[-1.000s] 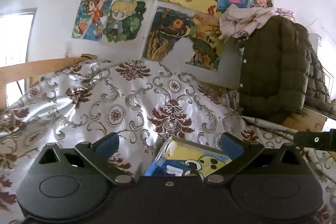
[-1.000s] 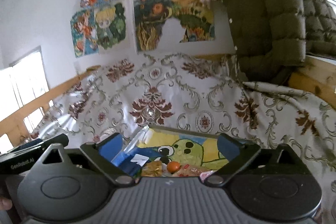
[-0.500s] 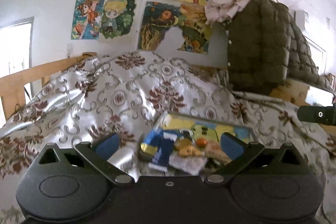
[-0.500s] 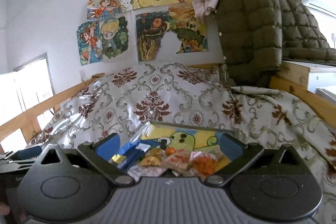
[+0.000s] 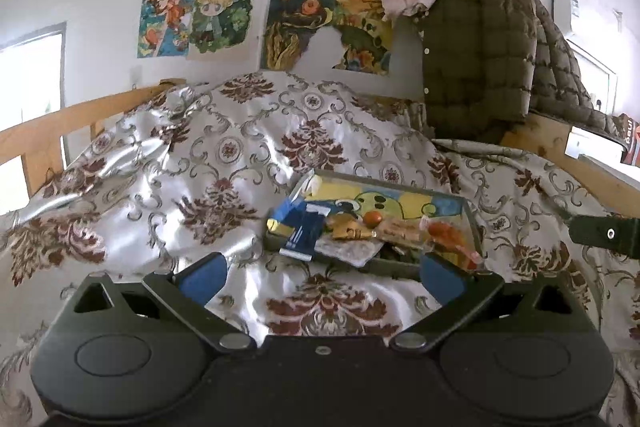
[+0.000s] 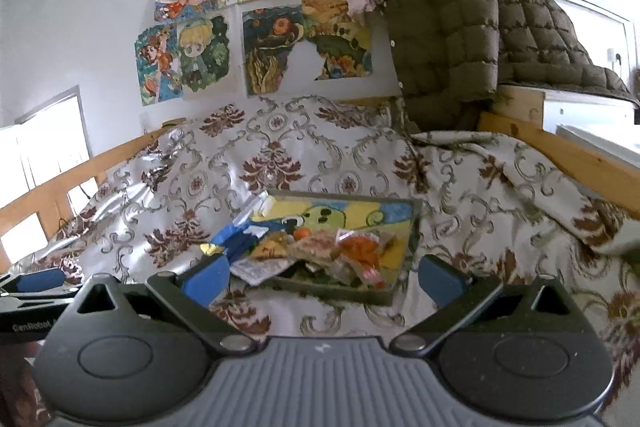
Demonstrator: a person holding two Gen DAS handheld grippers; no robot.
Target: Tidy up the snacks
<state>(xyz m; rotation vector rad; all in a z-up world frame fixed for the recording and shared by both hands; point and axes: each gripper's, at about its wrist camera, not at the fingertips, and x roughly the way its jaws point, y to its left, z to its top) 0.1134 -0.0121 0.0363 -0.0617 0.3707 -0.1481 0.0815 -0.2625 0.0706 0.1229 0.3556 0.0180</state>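
Snacks (image 6: pixel 320 255) lie heaped in the tray (image 6: pixel 404 267) while left gripper (image 5: pixel 320 273) and right gripper (image 6: pixel 320 273) hover spread and empty; sorting stage unclear.

I see a shallow tray (image 5: pixel 448 195) with a yellow-and-blue cartoon bottom lying on the bed. Snack packets (image 5: pixel 400 231) are heaped at its near end; a blue packet (image 5: pixel 304 227) overhangs its left rim.

bed (image 5: pixel 248 163) — patterned bedspread | on it — snack tray (image 5: pixel 400 269)
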